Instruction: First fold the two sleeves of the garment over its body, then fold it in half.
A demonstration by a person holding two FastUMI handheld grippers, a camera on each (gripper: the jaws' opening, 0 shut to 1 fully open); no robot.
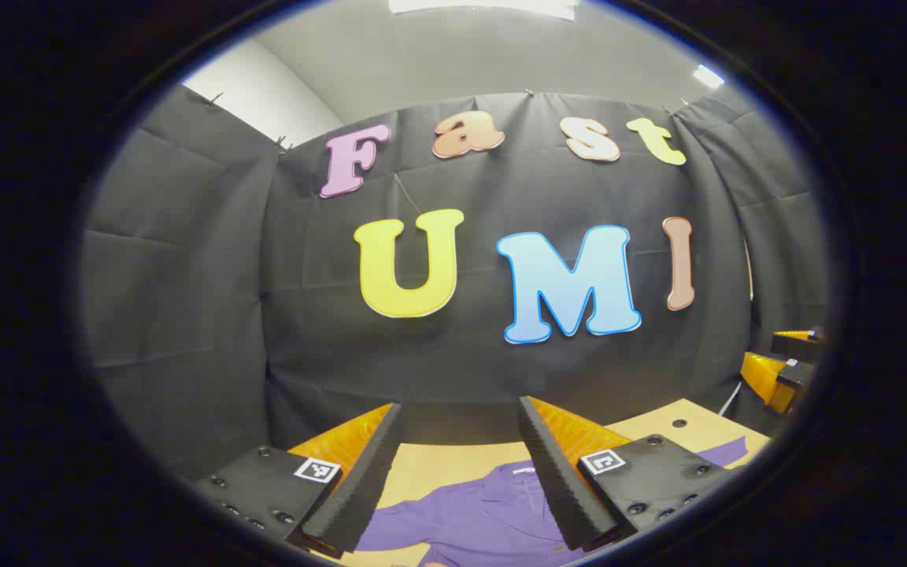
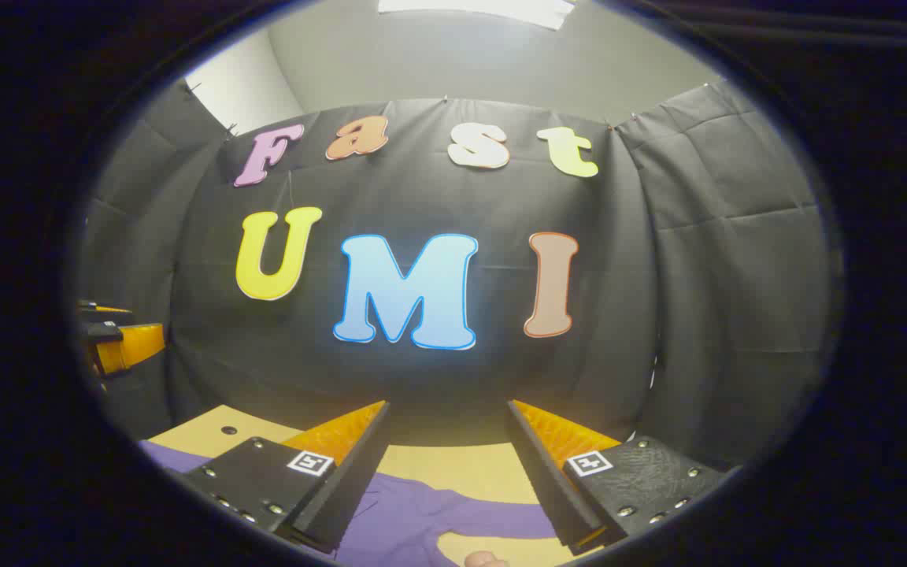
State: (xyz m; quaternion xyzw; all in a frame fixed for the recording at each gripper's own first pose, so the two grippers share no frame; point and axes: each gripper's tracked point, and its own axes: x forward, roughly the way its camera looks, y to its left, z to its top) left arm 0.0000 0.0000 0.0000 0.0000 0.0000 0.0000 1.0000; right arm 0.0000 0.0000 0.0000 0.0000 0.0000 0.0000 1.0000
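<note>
The purple shirt (image 1: 485, 516) lies flat on the tan counter (image 1: 453, 465), below and in front of both claws. In the left gripper view its collar (image 1: 512, 479) faces the far wall, so the long axis of the body runs from the near edge toward the wall. One sleeve (image 1: 725, 453) reaches out to the right across the counter, at right angles to that axis.

In the right gripper view the shirt (image 2: 414, 512) shows between the fingers, with a sleeve (image 2: 493, 520) running to the right and another purple part (image 2: 166, 455) at the left edge of the counter (image 2: 453, 465). The sleeves lie spread out, not folded over the body.

The left claw (image 1: 460, 472) is spread wide, holds nothing and hangs above the shirt near the collar. The right claw (image 2: 447, 472) is likewise spread wide and empty, above the sleeve region.

The right claw also shows at the right edge of the left gripper view (image 1: 784, 366); the left claw shows at the left edge of the right gripper view (image 2: 115, 342).
</note>
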